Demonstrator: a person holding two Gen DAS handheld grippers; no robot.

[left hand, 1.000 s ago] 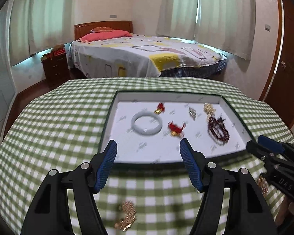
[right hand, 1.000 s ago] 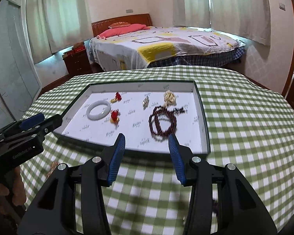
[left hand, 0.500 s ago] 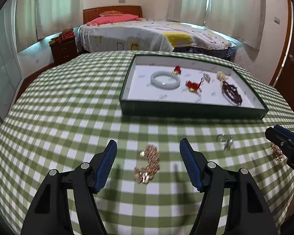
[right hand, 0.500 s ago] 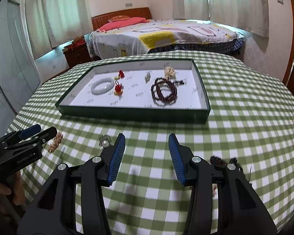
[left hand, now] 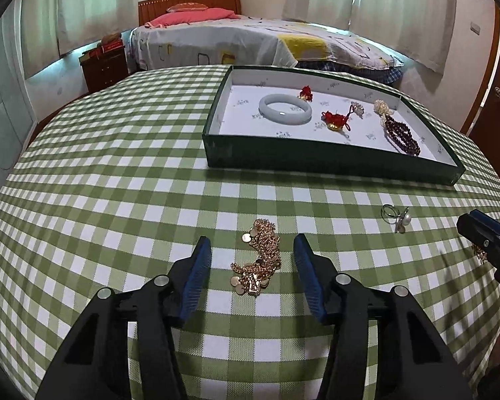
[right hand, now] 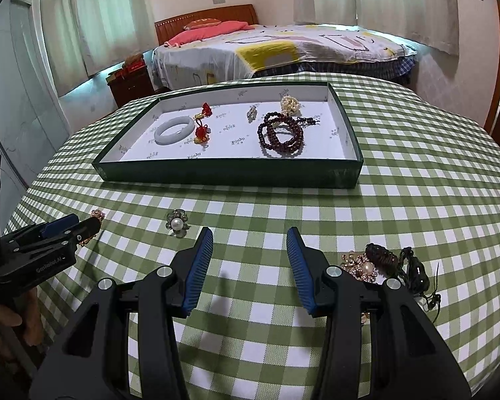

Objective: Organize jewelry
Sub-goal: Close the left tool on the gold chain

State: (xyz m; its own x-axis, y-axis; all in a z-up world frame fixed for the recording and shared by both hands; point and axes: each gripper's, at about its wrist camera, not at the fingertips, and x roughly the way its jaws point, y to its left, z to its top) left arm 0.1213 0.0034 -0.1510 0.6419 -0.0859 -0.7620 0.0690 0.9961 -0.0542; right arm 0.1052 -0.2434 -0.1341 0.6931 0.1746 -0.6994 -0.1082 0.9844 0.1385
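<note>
A gold chain bracelet (left hand: 259, 260) lies on the checked tablecloth between the blue pads of my left gripper (left hand: 252, 250). Its jaws are closing around the chain, and the pads stand a little apart from it on both sides. A pearl flower ring (left hand: 396, 217) (right hand: 177, 224) lies further right. My right gripper (right hand: 250, 239) is open over bare cloth with nothing between its fingers. Just to its right sit a pearl brooch (right hand: 359, 264) and a black corded piece (right hand: 413, 271). The green tray (left hand: 333, 161) (right hand: 230, 175) holds a jade bangle (left hand: 285, 108), red charms, a dark bead bracelet (right hand: 281, 130) and small pieces.
The round table carries a green and white checked cloth (left hand: 100, 166). A bed (left hand: 250, 43) and a wooden nightstand (left hand: 105, 66) stand beyond it. A hand (right hand: 6, 326) holds the left gripper at the left edge of the right wrist view.
Both grippers came down and drew back from the tray toward the cloth. The gold bracelet now lies between the left fingers, which have narrowed. The right gripper's gap is unchanged.
</note>
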